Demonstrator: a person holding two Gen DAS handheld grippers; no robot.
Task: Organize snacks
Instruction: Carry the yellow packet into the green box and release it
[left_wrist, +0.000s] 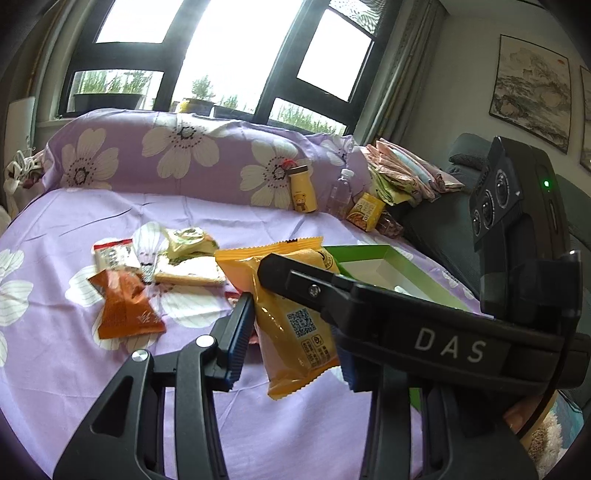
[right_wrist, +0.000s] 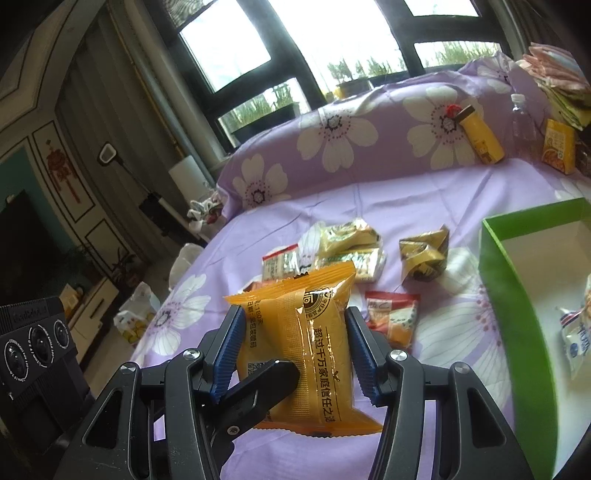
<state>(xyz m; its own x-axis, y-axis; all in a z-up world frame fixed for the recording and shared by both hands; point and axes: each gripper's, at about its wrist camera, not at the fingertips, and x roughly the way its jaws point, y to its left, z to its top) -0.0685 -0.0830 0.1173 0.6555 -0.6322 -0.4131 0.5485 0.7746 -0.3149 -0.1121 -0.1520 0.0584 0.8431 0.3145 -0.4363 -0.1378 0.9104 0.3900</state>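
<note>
Covering the whole surface, a purple flowered sheet (right_wrist: 388, 192) carries everything, with a matching bolster (left_wrist: 166, 147) along the window side. At the right edge sits a green box (right_wrist: 509, 295), open, its white inside holding a pale packet (right_wrist: 578, 339). Raised above the sheet near the box is the yellow packet (right_wrist: 317, 347), upright and held from both sides. The right gripper (right_wrist: 295, 350) has its blue pads pressed against the packet's two flanks, grasping it. The left gripper (left_wrist: 291, 332) has the same packet between its fingers; its left pad touches the wrapper, but the other pad is hidden behind the right gripper's arm, so I cannot tell how firmly it clamps. Beyond the packet lies a loose cluster: an orange pouch (left_wrist: 125, 310), a red-topped sachet (left_wrist: 114, 254), two green-gold packs (left_wrist: 188, 240), a crumpled gold wrapper (right_wrist: 424, 254) and a red-orange packet (right_wrist: 393, 317). Against the bolster lean a yellow bottle (left_wrist: 303, 192), a clear bottle (left_wrist: 341, 192) and a small yellow carton (left_wrist: 367, 212).
</note>
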